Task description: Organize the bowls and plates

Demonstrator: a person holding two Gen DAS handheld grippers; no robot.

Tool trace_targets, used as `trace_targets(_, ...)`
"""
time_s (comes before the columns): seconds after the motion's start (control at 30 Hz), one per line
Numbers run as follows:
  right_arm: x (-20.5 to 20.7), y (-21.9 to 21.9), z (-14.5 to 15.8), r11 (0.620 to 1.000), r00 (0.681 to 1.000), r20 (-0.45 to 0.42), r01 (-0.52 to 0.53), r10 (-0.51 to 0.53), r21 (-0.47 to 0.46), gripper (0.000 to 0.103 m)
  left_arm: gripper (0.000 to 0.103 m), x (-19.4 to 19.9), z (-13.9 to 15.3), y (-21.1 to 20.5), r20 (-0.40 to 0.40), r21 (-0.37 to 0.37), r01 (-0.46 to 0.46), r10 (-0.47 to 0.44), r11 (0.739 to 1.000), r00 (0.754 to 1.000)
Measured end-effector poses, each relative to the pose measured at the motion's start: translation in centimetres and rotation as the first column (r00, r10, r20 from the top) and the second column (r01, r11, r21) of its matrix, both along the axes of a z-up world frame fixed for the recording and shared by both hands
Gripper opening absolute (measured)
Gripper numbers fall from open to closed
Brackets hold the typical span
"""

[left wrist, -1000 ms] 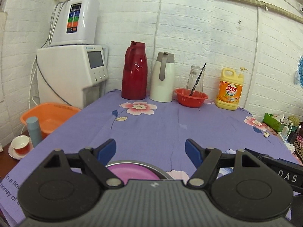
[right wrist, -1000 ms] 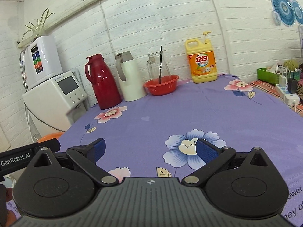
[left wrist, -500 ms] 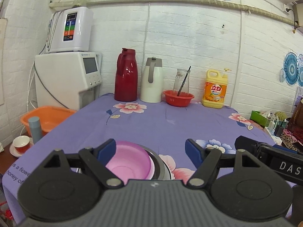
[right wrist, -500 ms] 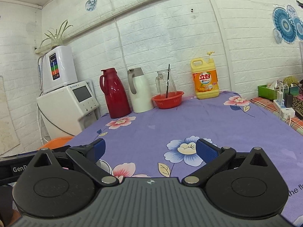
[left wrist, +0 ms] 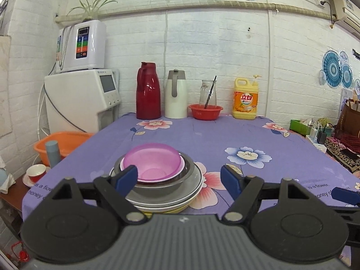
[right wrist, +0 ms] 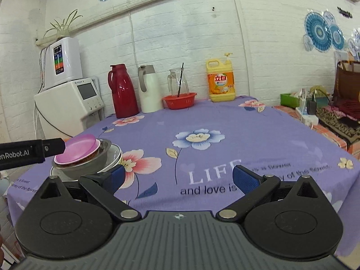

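A stack of dishes stands near the table's front left corner. On top lies a pink plastic bowl, nested in a steel bowl that rests on pale plates. My left gripper hangs open just in front of the stack, its left fingertip overlapping the stack's near edge in the view, nothing held. My right gripper is open over the tablecloth to the right of the stack, empty. The left gripper's body shows in the right wrist view at the left edge.
At the back of the purple flowered table stand a red thermos, a white thermos, a red basket with a glass jug, and a yellow detergent bottle. An orange basin and a cup sit low left.
Both grippers have pulled back and up from the table. The dish stack, half hidden under the left gripper before, now shows in full ahead of it.
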State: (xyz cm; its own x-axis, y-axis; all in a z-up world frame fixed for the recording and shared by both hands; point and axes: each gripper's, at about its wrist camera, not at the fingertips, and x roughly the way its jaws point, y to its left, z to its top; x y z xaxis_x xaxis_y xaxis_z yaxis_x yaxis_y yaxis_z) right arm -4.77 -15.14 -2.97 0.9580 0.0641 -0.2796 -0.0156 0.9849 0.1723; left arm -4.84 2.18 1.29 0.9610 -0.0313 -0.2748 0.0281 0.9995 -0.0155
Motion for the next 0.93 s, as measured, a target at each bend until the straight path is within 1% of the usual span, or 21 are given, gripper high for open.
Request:
trace_targets(0.03,0.2,-0.2,-0.2,1.0,1.0,-0.015,-0.006,0.007,0.025,0.103,0.075,0.1,-0.1,-0.1,-0.002,0.004,-0.004,0.004,1.0,1.0)
trace_targets(0.1,0.3,-0.3,-0.4,0.999,0.999,-0.028,-0.025,0.027,0.04,0.103,0.075,0.1,-0.2,-0.5,-0.007,0.018,0.0,0.0,1.0,1.0)
trace_targets(0.33,-0.7,-0.3,-0.8,0.999,0.999,-0.022,-0.033,0.034,0.038,0.103,0.075,-0.2,-0.9,-1.8,-0.015,0.074,0.02,-0.019,0.997,1.0)
trace_targets(0.53,-0.8,-0.4,-1.2,0.998,0.999,-0.03,-0.04,0.041,0.05,0.103,0.075,0.0,-1.4,-1.9,-0.034,0.061,0.04,-0.038,0.997,0.999)
trace_targets(0.67,-0.7,-0.3,-1.3,0.996,0.998,-0.041,-0.052,0.055,0.065,0.103,0.075,0.1,-1.6,-1.9,-0.036,0.061,0.034,-0.032,0.998,0.999)
trace_targets(0.93,-0.7,-0.2,-1.4,0.997,0.997,-0.043,-0.056,0.059,0.062,0.103,0.075,0.0,-1.9,-1.8,-0.027,0.059,0.013,-0.012,0.998,1.0)
